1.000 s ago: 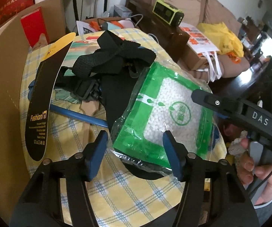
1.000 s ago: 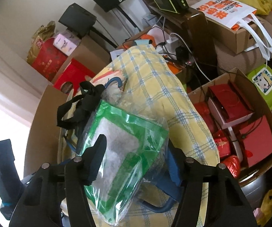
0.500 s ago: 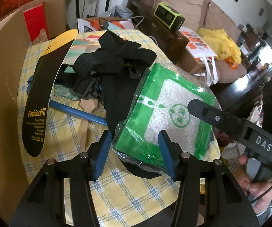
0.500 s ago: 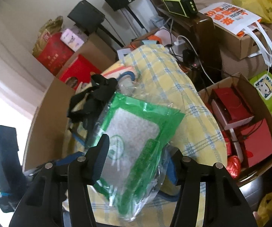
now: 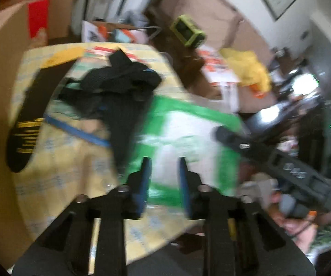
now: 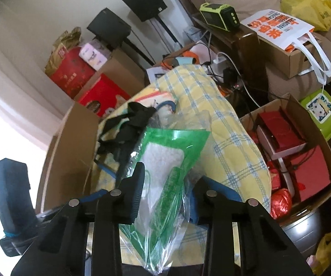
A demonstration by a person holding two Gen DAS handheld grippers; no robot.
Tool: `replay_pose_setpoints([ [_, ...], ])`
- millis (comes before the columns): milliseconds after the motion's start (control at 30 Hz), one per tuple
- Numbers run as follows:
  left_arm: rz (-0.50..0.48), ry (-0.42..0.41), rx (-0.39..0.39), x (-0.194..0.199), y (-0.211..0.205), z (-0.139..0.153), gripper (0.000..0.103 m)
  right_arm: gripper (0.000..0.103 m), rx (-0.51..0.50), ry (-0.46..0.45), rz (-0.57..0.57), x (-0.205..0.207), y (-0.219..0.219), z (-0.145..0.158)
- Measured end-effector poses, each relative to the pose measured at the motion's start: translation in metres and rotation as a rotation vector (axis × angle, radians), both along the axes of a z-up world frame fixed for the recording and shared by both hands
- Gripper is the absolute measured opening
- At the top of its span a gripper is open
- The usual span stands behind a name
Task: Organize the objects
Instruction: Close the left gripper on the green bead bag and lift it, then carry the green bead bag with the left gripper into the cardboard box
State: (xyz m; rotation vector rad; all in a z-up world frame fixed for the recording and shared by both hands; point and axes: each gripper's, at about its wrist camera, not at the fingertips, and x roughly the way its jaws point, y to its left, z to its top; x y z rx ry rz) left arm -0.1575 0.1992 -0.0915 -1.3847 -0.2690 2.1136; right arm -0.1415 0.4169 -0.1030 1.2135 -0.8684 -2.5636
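Cluttered living room; round table under a yellow checked cloth (image 6: 229, 138). Green-and-white packet (image 6: 165, 158) in clear wrap at the table's near edge, beside a black strap bundle (image 5: 119, 85). Left gripper (image 5: 163, 172) closing on its near end; right gripper (image 6: 165, 188) closing across its side, bunching the wrap.

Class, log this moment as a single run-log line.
left gripper: closing on green bag | right gripper: closing on same bag | bag: lifted off checked cloth

I count 1 green bag (image 6: 165, 158), 1 black strap bundle (image 5: 121, 85), 2 black speakers (image 6: 110, 26), 1 green radio (image 6: 219, 16).
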Motion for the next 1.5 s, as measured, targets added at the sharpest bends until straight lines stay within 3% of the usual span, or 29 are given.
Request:
replay_pose_setpoints([
  [100, -0.017, 0.063, -0.051, 0.008, 0.009, 0.013, 0.018, 0.025, -0.04, 0.013, 0.04, 0.001, -0.006, 0.01],
  [167, -0.007, 0.077, -0.11, 0.007, 0.013, 0.012, 0.019, 0.025, 0.016, -0.008, 0.038, -0.001, -0.014, 0.013],
  [233, 0.016, 0.064, -0.127, 0.003, 0.008, 0.004, 0.027, 0.025, 0.059, -0.048, 0.028, -0.005, -0.019, 0.007],
  [300, 0.042, 0.056, -0.138, -0.001, 0.0, -0.005, 0.054, 0.022, 0.039, -0.063, 0.021, -0.007, -0.016, -0.004],
  [333, 0.045, 0.05, -0.142, -0.001, -0.002, -0.009, 0.059, 0.022, 0.034, -0.071, 0.02, -0.006, -0.015, -0.009],
  [467, 0.062, 0.012, -0.17, -0.012, -0.012, -0.027, 0.063, 0.022, 0.061, -0.091, 0.019, -0.006, -0.015, -0.021],
  [567, 0.056, -0.014, -0.187, -0.016, -0.013, -0.04, 0.074, 0.022, 0.08, -0.1, 0.019, -0.007, -0.016, -0.026],
  [767, 0.008, -0.024, -0.174, -0.012, -0.005, -0.047, 0.075, 0.022, 0.136, -0.093, 0.032, -0.01, -0.023, -0.027],
  [833, -0.016, -0.079, -0.115, -0.012, -0.003, -0.05, 0.069, 0.022, 0.127, -0.089, 0.048, -0.011, -0.025, -0.027],
  [967, -0.002, -0.063, -0.143, -0.009, -0.002, -0.046, 0.059, 0.022, 0.107, -0.077, 0.069, -0.01, -0.035, -0.026],
  [1100, 0.022, -0.06, -0.112, -0.007, -0.01, -0.036, 0.05, 0.022, 0.096, -0.071, 0.062, -0.008, -0.039, -0.021],
  [1500, 0.036, -0.03, -0.005, 0.016, -0.033, 0.016, 0.05, 0.022, 0.058, -0.016, 0.066, 0.005, -0.047, 0.032],
])
